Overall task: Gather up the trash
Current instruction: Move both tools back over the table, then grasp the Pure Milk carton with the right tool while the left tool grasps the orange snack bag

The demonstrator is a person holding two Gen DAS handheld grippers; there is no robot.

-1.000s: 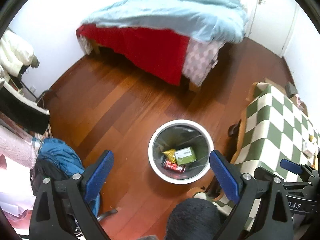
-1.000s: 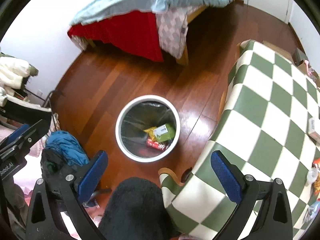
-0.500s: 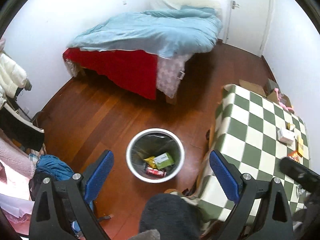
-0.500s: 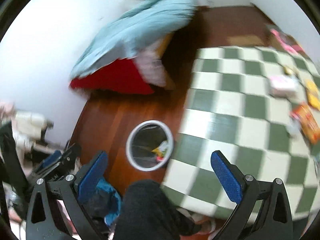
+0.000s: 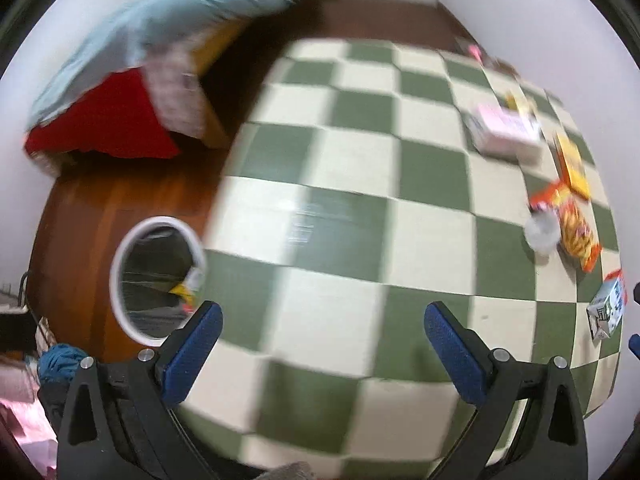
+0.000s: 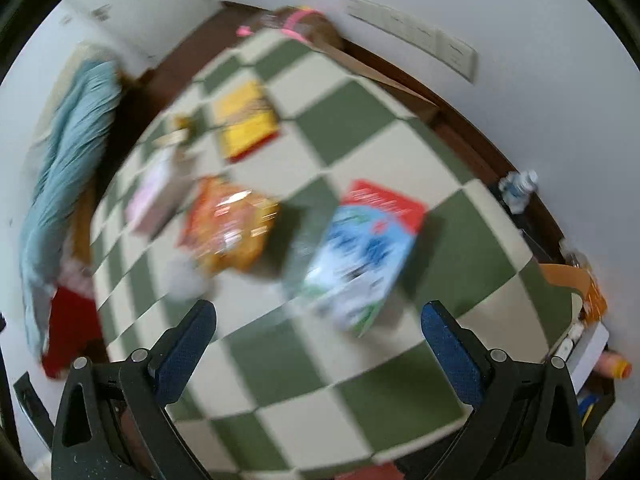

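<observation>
left gripper (image 5: 322,350) jaws apart, empty | right gripper (image 6: 318,346) jaws apart, empty | trash bin (image 5: 120,248) on floor beside bench (image 5: 352,240), wrappers inside | milk carton (image 6: 360,252), orange snack bag (image 6: 230,230), yellow box (image 6: 246,120) on bench, blurred

left tongs (image 5: 322,344) spread empty over checked table (image 5: 344,208), bin (image 5: 154,276) beside, wrappers (image 5: 576,224) far right

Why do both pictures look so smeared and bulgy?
Left wrist view: motion blur smears the green-and-cream checkered tablecloth, fisheye curves it. Right wrist view: blurrier; the blue-and-white carton with red top is unreadable. Both open grippers' blue pads stay sharp.
</observation>
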